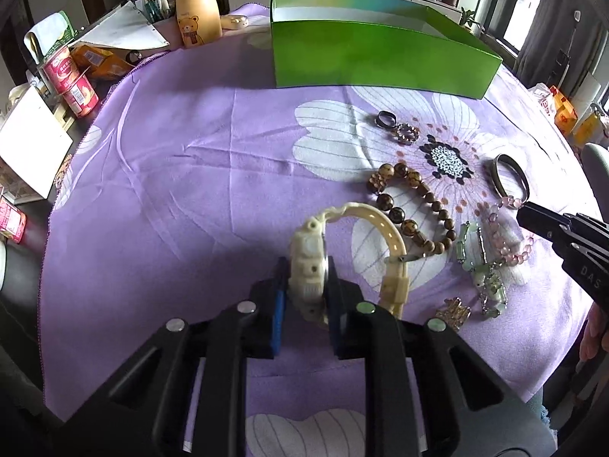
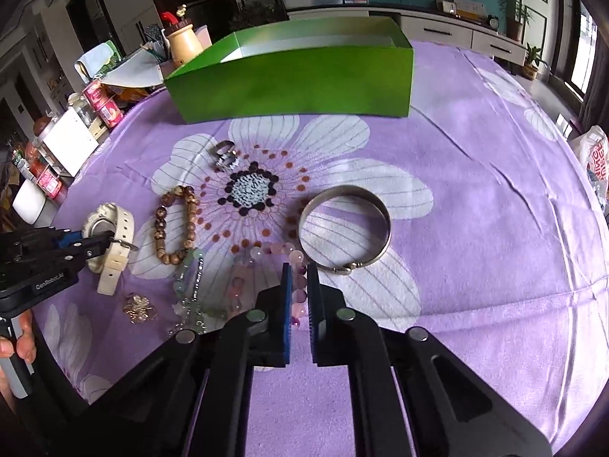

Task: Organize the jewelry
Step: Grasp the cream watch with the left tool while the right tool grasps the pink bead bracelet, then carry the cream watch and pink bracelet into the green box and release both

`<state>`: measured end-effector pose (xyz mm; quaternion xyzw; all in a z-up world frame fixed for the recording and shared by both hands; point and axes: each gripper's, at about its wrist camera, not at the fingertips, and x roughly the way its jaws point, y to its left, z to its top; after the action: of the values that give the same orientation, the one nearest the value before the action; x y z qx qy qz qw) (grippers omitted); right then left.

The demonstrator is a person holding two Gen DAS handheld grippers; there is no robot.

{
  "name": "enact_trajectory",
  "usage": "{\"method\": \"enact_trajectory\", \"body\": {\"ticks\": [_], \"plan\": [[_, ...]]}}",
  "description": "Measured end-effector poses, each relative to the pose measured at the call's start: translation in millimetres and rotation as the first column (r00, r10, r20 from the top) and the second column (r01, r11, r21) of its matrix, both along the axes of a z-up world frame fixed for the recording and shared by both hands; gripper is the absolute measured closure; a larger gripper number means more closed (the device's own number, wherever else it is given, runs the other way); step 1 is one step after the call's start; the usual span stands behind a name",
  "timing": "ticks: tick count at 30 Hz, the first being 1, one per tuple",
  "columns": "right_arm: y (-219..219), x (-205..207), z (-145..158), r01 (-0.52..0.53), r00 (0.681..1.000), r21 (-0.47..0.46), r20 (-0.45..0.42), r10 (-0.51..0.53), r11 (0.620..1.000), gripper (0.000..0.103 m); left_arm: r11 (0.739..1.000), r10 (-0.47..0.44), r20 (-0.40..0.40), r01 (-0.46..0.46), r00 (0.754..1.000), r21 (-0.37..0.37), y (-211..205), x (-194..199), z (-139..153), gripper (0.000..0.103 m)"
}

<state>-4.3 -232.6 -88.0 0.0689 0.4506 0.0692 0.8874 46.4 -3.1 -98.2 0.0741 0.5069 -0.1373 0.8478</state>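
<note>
My left gripper [image 1: 306, 270] is shut on the case of a cream watch [image 1: 310, 262], its strap arching to the right; the watch also shows in the right wrist view [image 2: 108, 240]. My right gripper [image 2: 299, 272] is shut on a pink bead bracelet [image 2: 266, 255], at the beads between its pads, low over the cloth. The pink bracelet [image 1: 506, 228] shows under the right gripper's tip in the left wrist view. A brown bead bracelet [image 2: 177, 224], a silver bangle [image 2: 344, 224], a green stone bracelet [image 2: 192, 285], rings [image 2: 224, 158] and a gold trinket [image 2: 139, 308] lie on the purple cloth.
An open green box [image 2: 297, 83] stands at the far side of the floral purple cloth [image 2: 475, 190]. Cans, a bear jar [image 1: 196, 11], papers and a white box crowd the left table edge. A plastic bag [image 2: 595, 160] lies at the right edge.
</note>
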Motion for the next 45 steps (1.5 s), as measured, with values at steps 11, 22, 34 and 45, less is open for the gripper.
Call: {"method": "enact_trajectory", "body": {"ticks": [11,22,34,45], "plan": [[0,1,39,-0.023,0.995,0.041,0.097,0.019,0.999,0.096,0.997,0.021,0.021,-0.019,1.0,-0.077,10,5,23,0.085],[0,22,61,-0.046,0.988,0.051,0.147,0.038,0.998,0.096,0.994,0.023,0.043,-0.018,0.999,-0.11,3,25,44,0.085],[-4,58,97,-0.058,0.974,0.034,0.222,0.049,0.998,0.096,0.988,-0.013,0.086,0.026,0.996,-0.151,-21,66,78,0.085],[-12,109,117,-0.068,0.969,0.042,0.239,0.056,0.997,0.096,0.986,-0.003,0.101,0.02,0.995,-0.168,-51,131,114,0.085]]}}
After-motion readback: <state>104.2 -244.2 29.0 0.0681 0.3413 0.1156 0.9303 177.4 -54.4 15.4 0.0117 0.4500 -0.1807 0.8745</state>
